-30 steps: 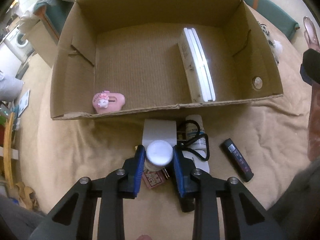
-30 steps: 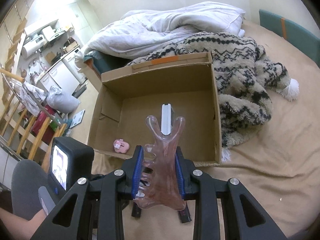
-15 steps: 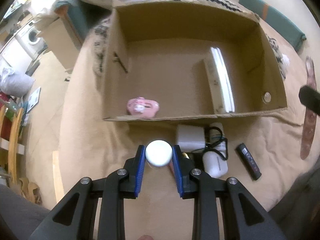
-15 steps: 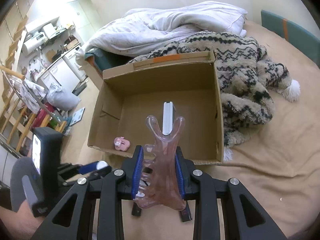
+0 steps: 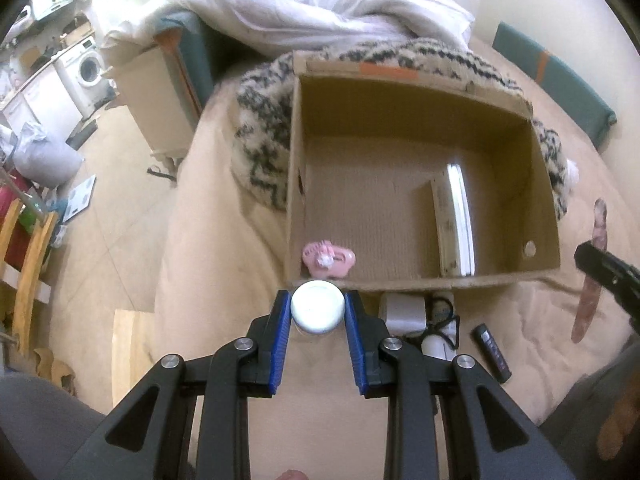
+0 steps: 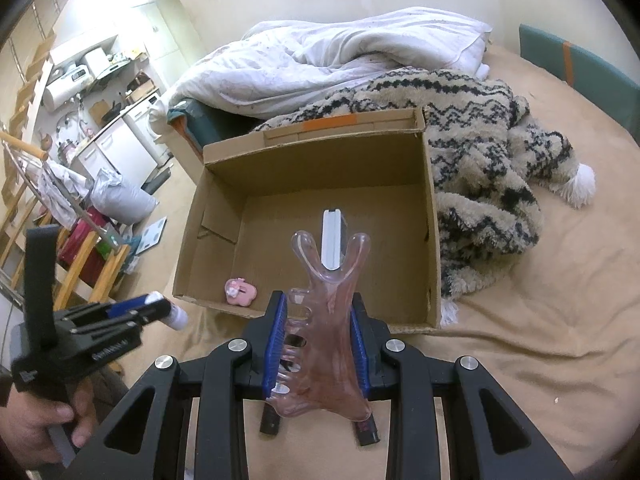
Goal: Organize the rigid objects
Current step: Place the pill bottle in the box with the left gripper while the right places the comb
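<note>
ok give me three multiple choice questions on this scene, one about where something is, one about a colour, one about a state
1. Where is the pink toy?
A. inside the cardboard box, near its front wall
B. on the bedspread
C. in the left claw

2. What colour is the jar cap in the left claw?
A. black
B. white
C. green

3. What is the right claw doing?
A. open, holding nothing
B. shut on a pink comb
C. shut on a cable

Answers: 1 A, it lies on the box floor; 2 B, the round cap between the pads is white; 3 B, the comb sits clamped between both pads.

Pale lettering is showing on the side of the left gripper (image 6: 158, 309), but it is seemingly too blurred for reading; nothing else is bearing legible text.
</note>
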The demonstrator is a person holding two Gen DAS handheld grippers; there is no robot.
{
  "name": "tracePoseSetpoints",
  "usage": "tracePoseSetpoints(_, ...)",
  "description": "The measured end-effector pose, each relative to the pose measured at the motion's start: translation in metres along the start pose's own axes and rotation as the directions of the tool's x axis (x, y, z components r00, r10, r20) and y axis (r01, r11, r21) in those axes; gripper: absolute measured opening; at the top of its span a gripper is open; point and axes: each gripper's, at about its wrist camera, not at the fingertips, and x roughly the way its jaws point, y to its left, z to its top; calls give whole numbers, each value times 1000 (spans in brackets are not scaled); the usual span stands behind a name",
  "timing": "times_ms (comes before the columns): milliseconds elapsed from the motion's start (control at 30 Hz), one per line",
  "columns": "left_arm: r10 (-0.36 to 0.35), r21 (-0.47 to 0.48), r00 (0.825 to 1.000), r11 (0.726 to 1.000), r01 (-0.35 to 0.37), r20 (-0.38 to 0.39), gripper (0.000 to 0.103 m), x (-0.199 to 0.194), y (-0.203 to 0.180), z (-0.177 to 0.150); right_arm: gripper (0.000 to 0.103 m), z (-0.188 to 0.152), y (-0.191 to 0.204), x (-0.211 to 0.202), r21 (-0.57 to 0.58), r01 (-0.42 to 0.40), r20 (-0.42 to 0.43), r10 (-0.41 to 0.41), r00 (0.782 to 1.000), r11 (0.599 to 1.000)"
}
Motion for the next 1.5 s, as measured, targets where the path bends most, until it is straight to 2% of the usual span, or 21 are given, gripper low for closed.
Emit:
tracePoseSetpoints(233,1,-11,999,1000,0,49,24,-9,7,23,31,14,-4,-1,-12,10,30,-10,999,1000)
tracePoseSetpoints(767,10,-53,998,999,-7,65,24,3,-3,69,31,54,-14,32,-24,7,39,-7,999,1000)
tracePoseSetpoints(1133,23,-31,999,999,-22,32,24,35,-24,85,31,68,-16,66,-26,11,-6,-11,1000,1000)
tracePoseSetpoints(1500,38,-1,999,999,-38,-34,24,72,-37,83,31,59,-20,96,-5,35,-127,-35,991,999)
